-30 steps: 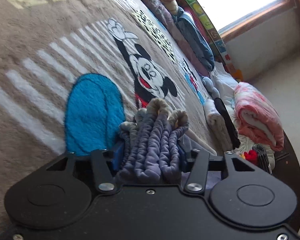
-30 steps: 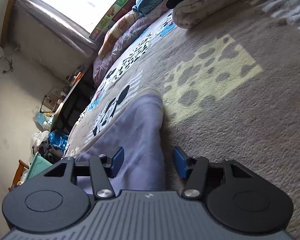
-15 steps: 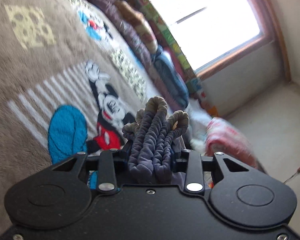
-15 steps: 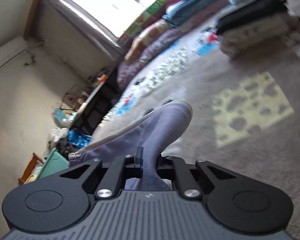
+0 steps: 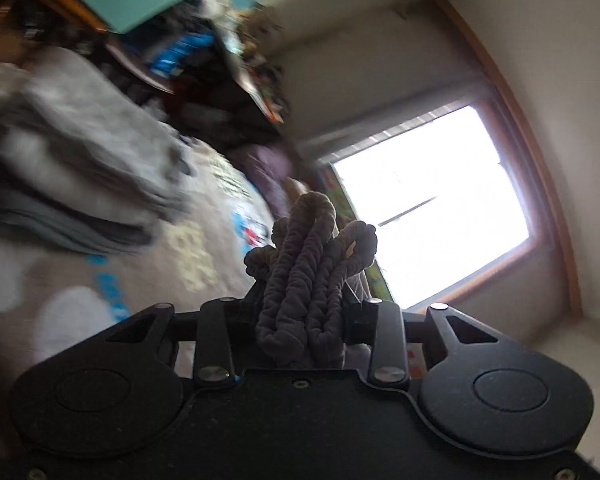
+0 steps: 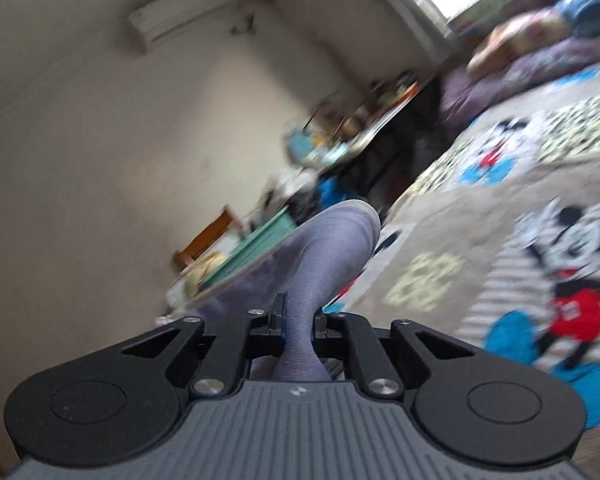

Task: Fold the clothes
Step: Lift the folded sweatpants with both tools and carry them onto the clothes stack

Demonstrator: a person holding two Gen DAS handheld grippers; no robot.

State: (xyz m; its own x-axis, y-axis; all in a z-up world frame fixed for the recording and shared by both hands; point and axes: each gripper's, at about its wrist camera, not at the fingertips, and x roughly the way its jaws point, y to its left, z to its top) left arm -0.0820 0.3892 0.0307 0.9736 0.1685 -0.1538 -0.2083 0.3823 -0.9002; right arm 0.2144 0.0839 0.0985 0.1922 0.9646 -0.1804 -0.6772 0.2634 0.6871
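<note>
left wrist view: left gripper (image 5: 302,312) clamps the purple garment's bunched elastic waistband (image 5: 312,264); right gripper (image 6: 300,320) pinches its smooth leg (image 6: 316,256), likely spreading it clear of the cartoon blanket (image 6: 480,216) beyond.

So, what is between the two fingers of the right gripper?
In the right wrist view, the right gripper is closed on a smooth fold of the purple garment; nothing else lies between its fingers.

I see a bed under a beige cartoon-mouse blanket (image 6: 480,240), a blurred grey folded stack (image 5: 80,184) lying on it, purple and patterned pillows (image 6: 540,56) along its far edge by the window
</note>
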